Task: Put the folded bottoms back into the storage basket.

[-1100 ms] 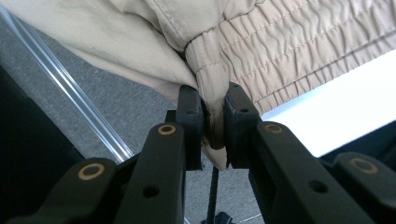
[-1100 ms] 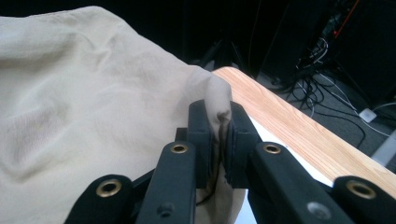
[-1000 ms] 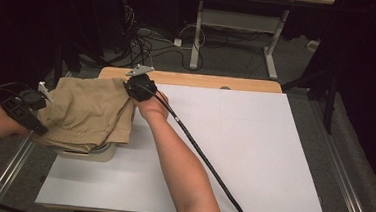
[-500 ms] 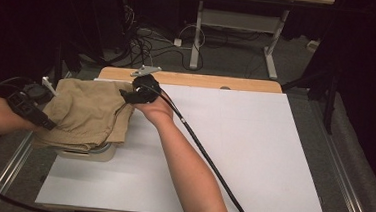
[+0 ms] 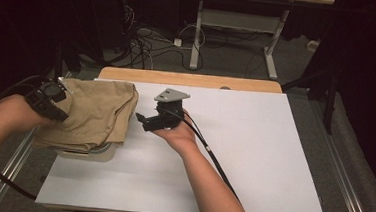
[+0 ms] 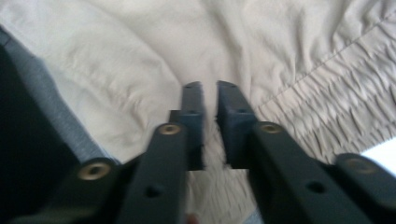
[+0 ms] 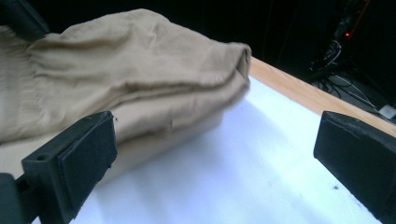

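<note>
Left gripper [image 5: 63,88] sits at the left edge of the tan cloth [image 5: 92,113], its jaws drawn almost together with only a thin slit between them — in the left gripper view [image 6: 210,91] the two black jaws press down against pale, wrinkled fabric [image 6: 130,60], and whether a fold is pinched in that slit I cannot tell. A gathered, ribbed band of the same fabric runs off to the right of the jaws in that view.

The cloth is a folded tan garment lying at the left end of the white board [image 5: 253,150], heaped on a low pale-grey block [image 5: 90,153] whose edge peeks out under its near side. Its right edge hangs a little past the block, over the board.

Right gripper [image 5: 147,121] stands just beside that right edge, apart from it, held in the person's right hand [image 5: 176,131] with the grey three-cornered plate on top and its cable trailing back along the forearm. Its jaws are spread wide — in the right gripper view [image 7: 210,154] they frame bare white board, with the folded cloth [image 7: 130,84] ahead and to the left, nothing between them.

Beyond the board a strip of wooden tabletop [image 5: 188,79] shows along the far side, and past it a dark floor with tangled cables [image 5: 145,40] and the legs of another table [image 5: 197,36].
</note>
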Tool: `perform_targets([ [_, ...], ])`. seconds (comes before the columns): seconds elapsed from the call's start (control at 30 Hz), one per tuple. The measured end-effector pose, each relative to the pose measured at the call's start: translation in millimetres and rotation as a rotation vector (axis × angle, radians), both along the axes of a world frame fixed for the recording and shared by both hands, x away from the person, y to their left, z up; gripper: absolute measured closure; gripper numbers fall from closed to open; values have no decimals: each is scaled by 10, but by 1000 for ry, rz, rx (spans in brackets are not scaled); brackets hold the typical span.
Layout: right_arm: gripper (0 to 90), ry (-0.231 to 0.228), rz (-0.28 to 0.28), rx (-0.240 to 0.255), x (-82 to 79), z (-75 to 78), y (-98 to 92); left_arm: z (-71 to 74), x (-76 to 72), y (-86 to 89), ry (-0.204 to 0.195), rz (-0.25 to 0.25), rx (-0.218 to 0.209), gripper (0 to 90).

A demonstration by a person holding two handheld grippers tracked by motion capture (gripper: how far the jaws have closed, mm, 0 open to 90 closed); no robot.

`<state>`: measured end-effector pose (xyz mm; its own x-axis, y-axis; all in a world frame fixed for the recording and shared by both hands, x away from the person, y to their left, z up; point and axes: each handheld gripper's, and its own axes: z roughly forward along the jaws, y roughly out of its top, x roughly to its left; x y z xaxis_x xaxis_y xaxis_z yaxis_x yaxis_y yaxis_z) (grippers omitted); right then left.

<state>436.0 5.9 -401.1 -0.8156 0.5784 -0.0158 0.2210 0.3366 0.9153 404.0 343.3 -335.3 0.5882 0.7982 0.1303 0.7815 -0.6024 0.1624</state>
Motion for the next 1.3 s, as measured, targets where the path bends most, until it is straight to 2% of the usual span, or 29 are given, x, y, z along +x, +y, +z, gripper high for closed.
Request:
perform_targets([
  [0.13, 5, -10, -14, -1, -173, -51, -221, -176, 58, 35, 34, 27, 24, 851],
  [0.33, 5, 3, -45, 17, -460, -195, -605, -366, 97, 30, 63, 20, -17, 851],
  [0.43, 5, 2, -61, 20, -590, -241, -779, -402, 114, 16, 68, 18, -19, 852],
  [0.63, 5, -9, -109, 3, -846, -307, -1132, -474, 154, -60, 83, 3, 11, 852],
  [0.77, 5, -5, -139, 13, -1004, -346, -1345, -536, 193, -88, 92, 9, 17, 851],
  [1.0, 5, -14, -171, 25, -1174, -415, -1533, -767, 279, -103, 127, 29, 14, 850],
  [1.1, 5, -11, -176, 56, -1216, -450, -1570, -890, 303, -117, 141, 38, 12, 850],
  [1.3, 6, -4, -182, 64, -1250, -510, -1620, -963, 345, -138, 142, 49, 13, 871],
])
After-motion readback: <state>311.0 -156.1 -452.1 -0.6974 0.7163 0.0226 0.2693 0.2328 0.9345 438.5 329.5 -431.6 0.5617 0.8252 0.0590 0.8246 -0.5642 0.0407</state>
